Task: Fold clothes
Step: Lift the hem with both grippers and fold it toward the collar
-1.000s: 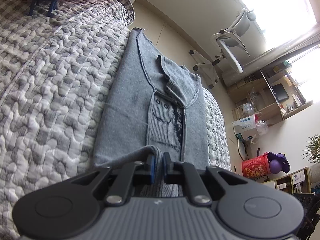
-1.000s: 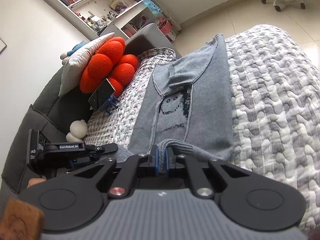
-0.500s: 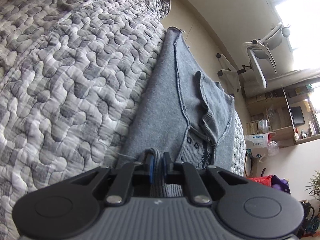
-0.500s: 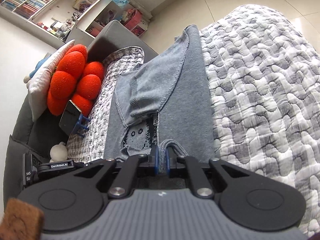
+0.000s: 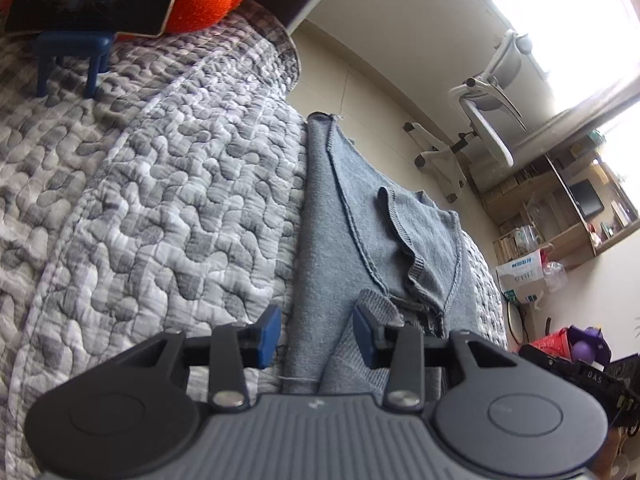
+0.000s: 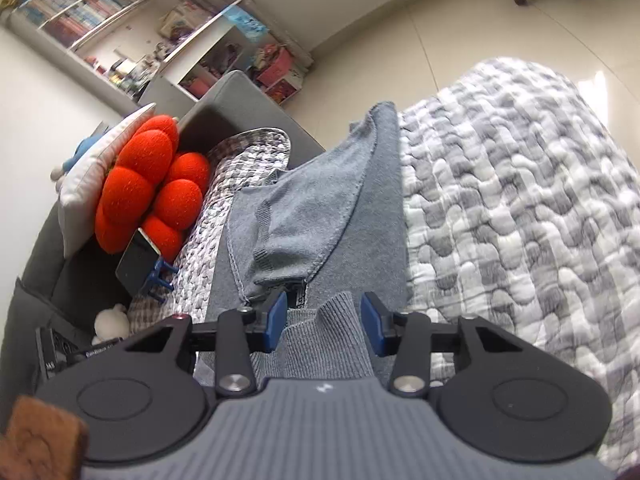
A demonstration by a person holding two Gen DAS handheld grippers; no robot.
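Observation:
A grey knit sweater [image 5: 332,216] lies folded lengthwise on the quilted bed cover [image 5: 160,184], sleeves laid over its body. Its ribbed hem end is folded up over the body, lying right in front of both grippers. My left gripper [image 5: 316,334] is open, jaws wide apart over the hem fold, holding nothing. In the right wrist view the sweater [image 6: 320,208] stretches away from me. My right gripper [image 6: 323,322] is open too, with the ribbed hem [image 6: 324,344] lying loose between its blue pads.
A red flower cushion [image 6: 148,192] and white pillow sit at the bed head, with a phone on a blue stand [image 5: 88,4] beside them. An office chair [image 5: 480,120] stands on the floor beyond the bed edge. Shelves line the walls.
Both grippers carried the pinched hem forward over the sweater body, then opened and let it go. The hem now lies folded on the sweater.

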